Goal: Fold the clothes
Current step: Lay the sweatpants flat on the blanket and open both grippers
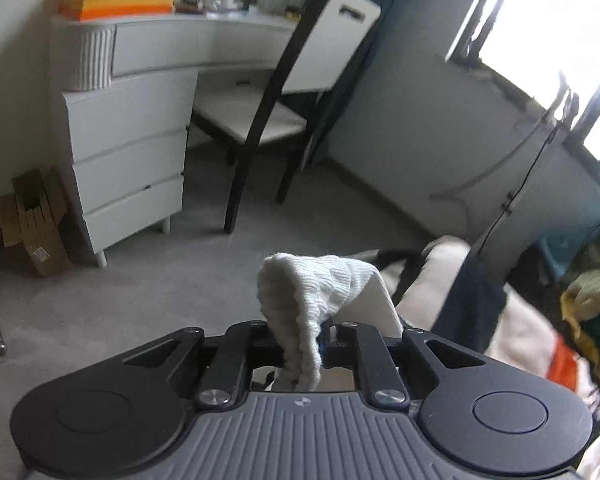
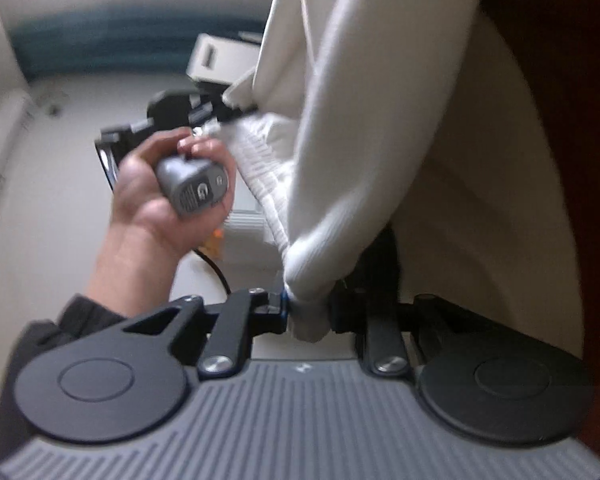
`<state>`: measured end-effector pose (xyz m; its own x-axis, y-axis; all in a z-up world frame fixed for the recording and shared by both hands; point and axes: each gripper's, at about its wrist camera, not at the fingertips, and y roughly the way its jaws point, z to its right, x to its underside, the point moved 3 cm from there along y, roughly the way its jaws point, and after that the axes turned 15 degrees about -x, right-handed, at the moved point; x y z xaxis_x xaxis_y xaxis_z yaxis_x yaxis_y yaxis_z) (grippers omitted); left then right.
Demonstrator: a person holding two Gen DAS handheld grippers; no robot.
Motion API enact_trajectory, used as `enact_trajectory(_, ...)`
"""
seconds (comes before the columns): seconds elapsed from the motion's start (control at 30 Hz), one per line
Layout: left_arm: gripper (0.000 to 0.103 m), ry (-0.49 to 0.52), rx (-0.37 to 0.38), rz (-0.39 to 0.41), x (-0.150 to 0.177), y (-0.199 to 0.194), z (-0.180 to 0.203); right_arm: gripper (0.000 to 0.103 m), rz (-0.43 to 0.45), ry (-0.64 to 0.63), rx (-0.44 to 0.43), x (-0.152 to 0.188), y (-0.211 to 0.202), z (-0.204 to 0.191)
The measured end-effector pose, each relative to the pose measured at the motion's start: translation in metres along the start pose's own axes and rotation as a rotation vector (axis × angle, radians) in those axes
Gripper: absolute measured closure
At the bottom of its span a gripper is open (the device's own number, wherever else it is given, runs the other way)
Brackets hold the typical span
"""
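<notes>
A white garment with a ribbed knit hem is held up in the air by both grippers. My left gripper is shut on the ribbed hem, which bunches up above the jaws. My right gripper is shut on another part of the same white garment, which hangs in a broad fold across that view. The right wrist view also shows the person's hand holding the left gripper's handle beside the ribbed hem.
A white dresser and vanity desk stand at the left, with a black-framed chair beside them. Cardboard boxes lean by the dresser. Grey carpet lies below. A pile of mixed clothes sits at the right under the window.
</notes>
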<state>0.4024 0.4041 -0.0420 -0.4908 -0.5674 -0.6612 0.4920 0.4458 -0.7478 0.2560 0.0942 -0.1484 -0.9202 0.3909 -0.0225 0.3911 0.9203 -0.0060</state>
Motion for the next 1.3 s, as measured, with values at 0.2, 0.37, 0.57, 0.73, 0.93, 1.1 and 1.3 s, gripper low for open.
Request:
enact_trajectory(0.2, 0.055, 0.074, -0.039, 0.083, 0.017, -0.035, -0.001, 0.037, -0.023, 0.017, 0.106, -0.001, -0.009, -0.008)
enact_trajectory(0.37, 0.037, 0.086, -0.017, 0.140, 0.038, -0.098, -0.006, 0.015, -0.053, -0.093, 0.208, 0.021, -0.038, -0.037)
enact_trajectory(0.57, 0.025, 0.136, 0.057, 0.205, 0.089, -0.202, -0.007, 0.015, -0.038, -0.358, 0.291, 0.032, -0.130, -0.093)
enact_trajectory(0.73, 0.020, 0.189, 0.174, 0.249, 0.154, -0.293, -0.001, 0.016, 0.049, -0.687, 0.391, 0.028, -0.234, -0.140)
enact_trajectory(0.93, 0.018, 0.246, 0.299, 0.288, 0.241, -0.363, 0.011, 0.016, 0.198, -0.919, 0.479, 0.005, -0.331, -0.168)
enact_trajectory(1.1, 0.018, 0.287, 0.373, 0.334, 0.309, -0.400, 0.026, 0.016, 0.302, -1.018, 0.506, -0.016, -0.369, -0.165)
enact_trajectory(1.3, 0.018, 0.324, 0.453, 0.426, 0.372, -0.414, 0.041, 0.016, 0.399, -1.258, 0.600, -0.018, -0.396, -0.144)
